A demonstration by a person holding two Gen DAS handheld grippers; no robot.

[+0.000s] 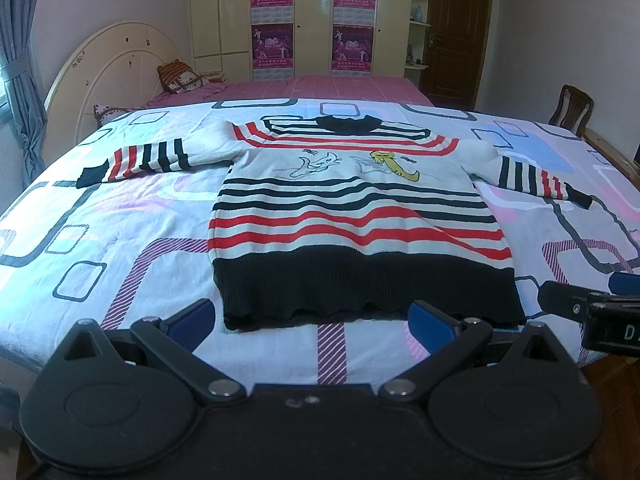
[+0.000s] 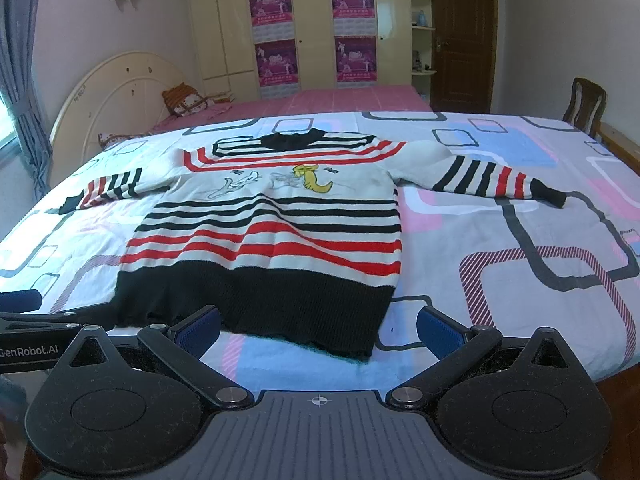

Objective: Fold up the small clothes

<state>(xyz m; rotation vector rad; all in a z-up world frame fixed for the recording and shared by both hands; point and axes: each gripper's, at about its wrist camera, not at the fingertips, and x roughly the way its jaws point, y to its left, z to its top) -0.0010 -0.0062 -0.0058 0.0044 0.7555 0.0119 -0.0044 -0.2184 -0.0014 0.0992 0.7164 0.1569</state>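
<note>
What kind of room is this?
Most likely a home bedroom: a bed with a curved headboard, tall wardrobe doors behind it, and a striped sweater spread flat on a patterned sheet.

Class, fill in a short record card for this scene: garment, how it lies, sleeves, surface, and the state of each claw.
garment: striped sweater, black hem nearest the cameras
lie: flat, front up, unfolded
sleeves: both spread out sideways
surface: patterned sheet on a bed
left claw: open, at the hem, holding nothing
right claw: open, at the hem's right corner, holding nothing
folding: not yet begun
</note>
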